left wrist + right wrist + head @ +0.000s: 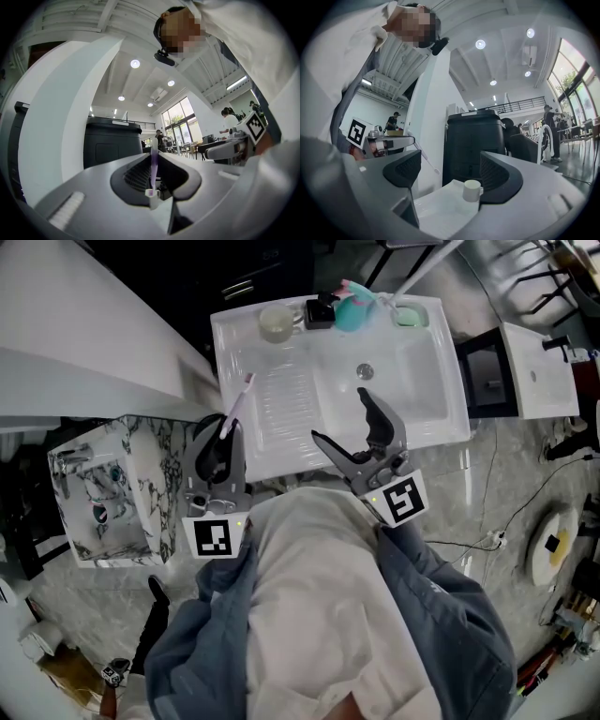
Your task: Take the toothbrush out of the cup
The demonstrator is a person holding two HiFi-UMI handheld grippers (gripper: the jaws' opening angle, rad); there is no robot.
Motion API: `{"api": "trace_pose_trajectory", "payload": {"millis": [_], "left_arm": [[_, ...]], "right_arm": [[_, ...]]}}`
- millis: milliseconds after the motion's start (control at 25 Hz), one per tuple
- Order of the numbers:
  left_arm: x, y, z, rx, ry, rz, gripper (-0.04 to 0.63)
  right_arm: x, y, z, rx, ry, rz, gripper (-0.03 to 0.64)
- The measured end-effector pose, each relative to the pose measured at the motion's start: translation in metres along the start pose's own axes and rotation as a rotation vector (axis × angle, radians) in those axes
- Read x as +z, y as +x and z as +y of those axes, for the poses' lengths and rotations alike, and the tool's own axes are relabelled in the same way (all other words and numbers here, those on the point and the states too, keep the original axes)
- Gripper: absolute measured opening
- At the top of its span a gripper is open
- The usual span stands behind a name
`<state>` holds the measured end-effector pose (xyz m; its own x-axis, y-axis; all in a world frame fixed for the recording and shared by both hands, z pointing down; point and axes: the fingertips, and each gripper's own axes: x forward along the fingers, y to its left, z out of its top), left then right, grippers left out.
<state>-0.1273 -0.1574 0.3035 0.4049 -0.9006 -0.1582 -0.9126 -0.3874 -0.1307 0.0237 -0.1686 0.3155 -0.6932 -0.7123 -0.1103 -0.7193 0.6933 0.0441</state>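
Toothbrush (237,404) stands clamped in left gripper (221,435), long axis pointing away; cup (276,322) sits well beyond. Right gripper (339,416) gapes empty.

One toothbrush (235,405), one white cup (276,322).

A white rectangular washbasin (441,423) carries everything here. Its left half is a ribbed draining board (281,399); its right half is a shallow bowl with a round metal drain (365,371). Four things stand in a row along the back ledge. From left to right they are a pale cream round cup (276,322), a small black object (320,311), a teal rounded object (353,311) and a pale green dish (410,316). The black and teal objects touch each other.
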Motion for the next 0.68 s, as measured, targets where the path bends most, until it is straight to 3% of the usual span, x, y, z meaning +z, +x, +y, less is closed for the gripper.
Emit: {"api": "trace_pose_trajectory", "payload": {"millis": [680], "left_arm": [[-0.0053, 0.0017, 0.0027, 0.0, -0.008, 0.015, 0.0]], "right_arm": [[-0.0059, 0.0079, 0.0016, 0.011, 0.03, 0.035, 0.39]]}}
